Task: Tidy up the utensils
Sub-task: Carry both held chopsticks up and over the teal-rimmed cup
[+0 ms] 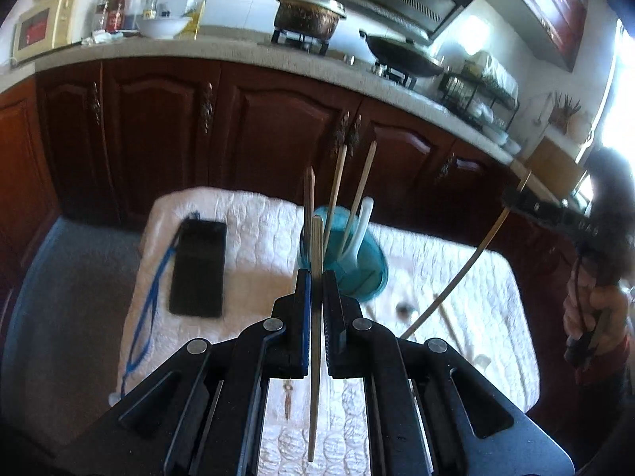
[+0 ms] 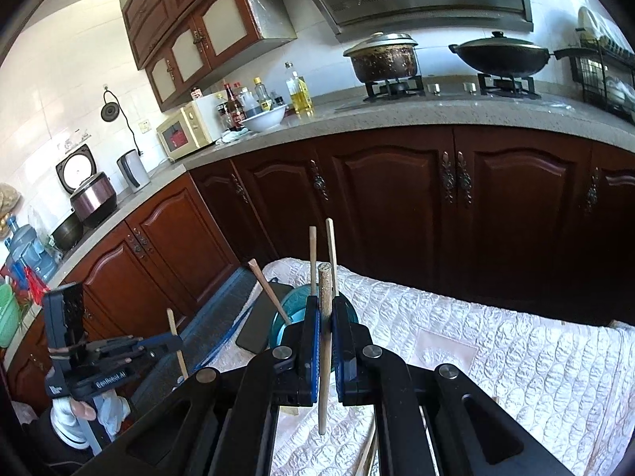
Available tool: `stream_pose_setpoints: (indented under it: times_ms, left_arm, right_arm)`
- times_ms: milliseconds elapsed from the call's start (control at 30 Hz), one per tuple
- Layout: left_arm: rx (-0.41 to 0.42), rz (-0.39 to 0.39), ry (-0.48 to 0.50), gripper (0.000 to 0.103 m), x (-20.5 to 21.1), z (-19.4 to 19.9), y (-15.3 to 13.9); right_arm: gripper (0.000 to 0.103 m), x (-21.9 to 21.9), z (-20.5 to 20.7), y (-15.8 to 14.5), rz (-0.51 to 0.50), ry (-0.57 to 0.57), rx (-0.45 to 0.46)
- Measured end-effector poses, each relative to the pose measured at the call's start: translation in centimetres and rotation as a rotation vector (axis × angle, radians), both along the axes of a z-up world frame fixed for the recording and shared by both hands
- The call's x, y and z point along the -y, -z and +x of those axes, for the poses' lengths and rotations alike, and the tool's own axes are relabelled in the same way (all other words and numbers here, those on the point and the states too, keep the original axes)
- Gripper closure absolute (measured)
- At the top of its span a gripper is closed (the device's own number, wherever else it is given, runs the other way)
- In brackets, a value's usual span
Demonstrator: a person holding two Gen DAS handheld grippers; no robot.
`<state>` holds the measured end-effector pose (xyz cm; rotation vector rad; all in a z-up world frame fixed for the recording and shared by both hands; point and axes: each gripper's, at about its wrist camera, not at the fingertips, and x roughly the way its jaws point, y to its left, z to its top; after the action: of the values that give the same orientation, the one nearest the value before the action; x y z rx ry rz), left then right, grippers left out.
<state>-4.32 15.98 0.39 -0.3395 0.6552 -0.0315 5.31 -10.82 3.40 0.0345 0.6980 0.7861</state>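
Observation:
My left gripper [image 1: 316, 277] is shut on a wooden chopstick [image 1: 315, 377], held upright above the white quilted cloth [image 1: 254, 222]. Just beyond it stands a teal cup [image 1: 357, 273] holding three chopsticks and a white spoon [image 1: 363, 222]. My right gripper [image 2: 325, 305] is shut on another chopstick [image 2: 324, 357], upright, with the teal cup [image 2: 287, 309] right behind its fingers. The right gripper also shows in the left wrist view [image 1: 555, 214], holding its long chopstick. The left gripper shows in the right wrist view [image 2: 170, 341] with its chopstick.
A black phone [image 1: 198, 265] with a blue cord lies on the cloth left of the cup. More chopsticks [image 1: 448, 317] lie on the cloth to the right. Dark wooden cabinets [image 1: 278, 127] and a counter with stove, pot and wok stand behind.

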Motion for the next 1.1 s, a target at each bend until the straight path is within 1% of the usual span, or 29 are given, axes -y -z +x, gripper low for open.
stream_pose_setpoints:
  times_ms: [167, 300, 400, 500, 533, 667, 733, 800, 867, 933, 1100]
  left_arm:
    - [0.079, -0.014, -0.011, 0.099, -0.8, 0.4, -3.3]
    - [0.157, -0.004, -0.028, 0.099, -0.7, 1.5, -6.0]
    - [0.205, 0.003, -0.053, 0.099, -0.5, 2.8, -7.4]
    - [0.249, 0.058, -0.091, 0.099, 0.2, 4.3, -8.1]
    - [0.258, 0.073, -0.104, 0.099, 0.3, 4.8, -8.1]
    - [0.257, 0.072, -0.131, 0.099, 0.5, 7.6, -7.1]
    - [0.246, 0.06, -0.146, 0.099, 0.4, 9.1, -6.4]
    - [0.247, 0.074, -0.168, 0.099, 0.3, 10.2, -5.8]
    - [0.24, 0.076, -0.181, 0.099, 0.3, 11.3, -5.0]
    - [0.233, 0.096, -0.194, 0.099, 0.7, 11.8, -4.2]
    - [0.199, 0.122, -0.186, 0.099, 1.4, 12.6, -1.9]
  right_arm:
    - [0.098, -0.7, 0.2, -1.9, 0.018, 0.003, 0.031]
    - [0.098, -1.4, 0.7, -3.2, 0.03, 0.01, 0.059]
    - [0.098, -2.2, 1.4, -3.9, 0.026, 0.023, 0.083]
    - [0.098, -3.2, 2.2, -4.5, 0.021, 0.039, 0.106]
    - [0.098, -3.7, 2.5, -4.6, 0.016, 0.044, 0.117]
    - [0.098, -5.2, 3.6, -4.2, -0.019, 0.057, 0.147]
    - [0.098, -5.8, 4.1, -3.8, -0.047, 0.066, 0.164]
    - [0.098, -6.3, 4.7, -3.3, -0.069, 0.068, 0.175]
    - [0.098, -6.5, 5.3, -2.7, -0.075, 0.063, 0.162]
    - [0.098, -6.7, 5.9, -2.0, -0.08, 0.061, 0.147]
    - [0.098, -7.2, 7.3, 0.2, -0.101, 0.049, 0.094]
